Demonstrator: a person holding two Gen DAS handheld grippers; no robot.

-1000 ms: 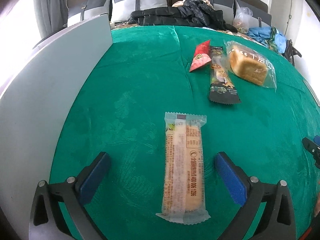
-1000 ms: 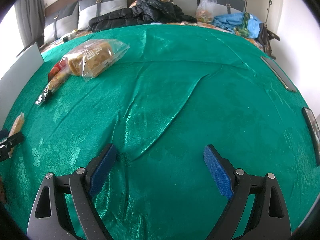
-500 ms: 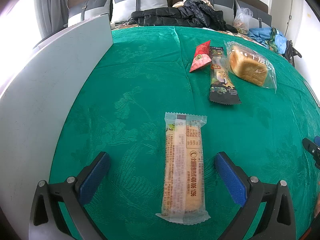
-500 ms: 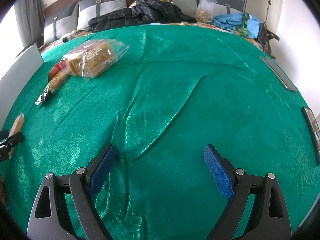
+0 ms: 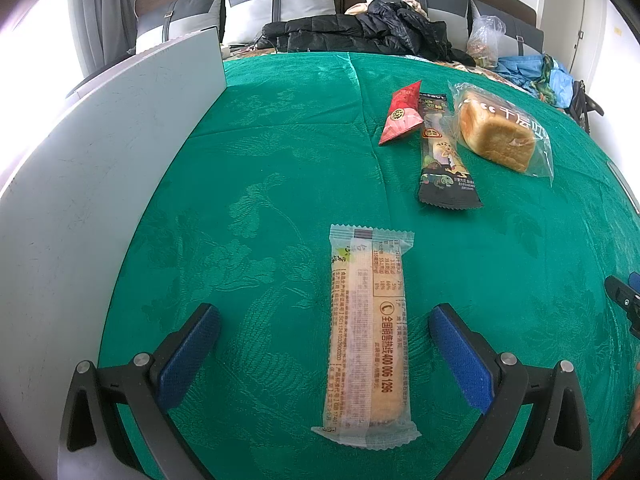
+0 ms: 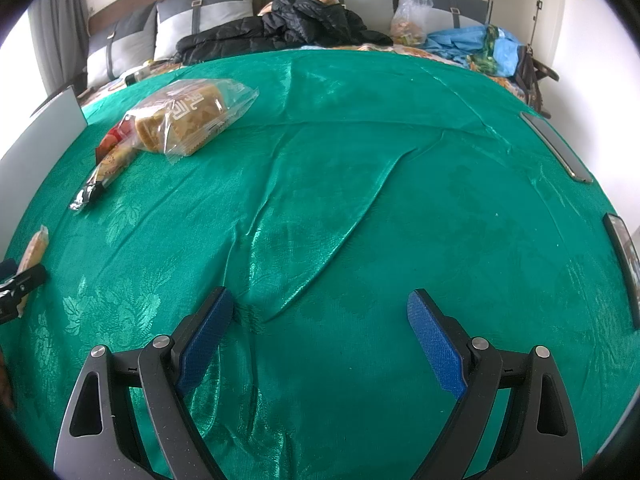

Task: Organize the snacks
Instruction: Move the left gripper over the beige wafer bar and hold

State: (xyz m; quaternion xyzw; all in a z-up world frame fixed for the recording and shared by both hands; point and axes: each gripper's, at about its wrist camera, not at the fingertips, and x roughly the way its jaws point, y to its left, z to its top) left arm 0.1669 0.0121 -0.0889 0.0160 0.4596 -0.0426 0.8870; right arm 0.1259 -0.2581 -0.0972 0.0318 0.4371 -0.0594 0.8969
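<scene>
A long pale wafer packet [image 5: 366, 336] lies on the green cloth [image 5: 280, 168], lengthwise between the open fingers of my left gripper [image 5: 324, 344], untouched by the pads. Farther right lie a red packet [image 5: 402, 114], a black snack bar [image 5: 442, 156] and a bagged bread loaf [image 5: 498, 132]. In the right wrist view the loaf [image 6: 188, 114], the black bar [image 6: 102, 176] and the wafer packet [image 6: 34, 248] sit at the left. My right gripper [image 6: 320, 336] is open and empty over bare wrinkled cloth [image 6: 360, 200].
A grey upright board [image 5: 80, 184] stands along the table's left side. Dark jackets [image 5: 360, 32], a plastic bag [image 5: 484, 40] and pillows lie on the sofa behind. Flat devices [image 6: 556, 148] rest at the right edge. The right gripper's tip [image 5: 624, 300] shows at the left view's right edge.
</scene>
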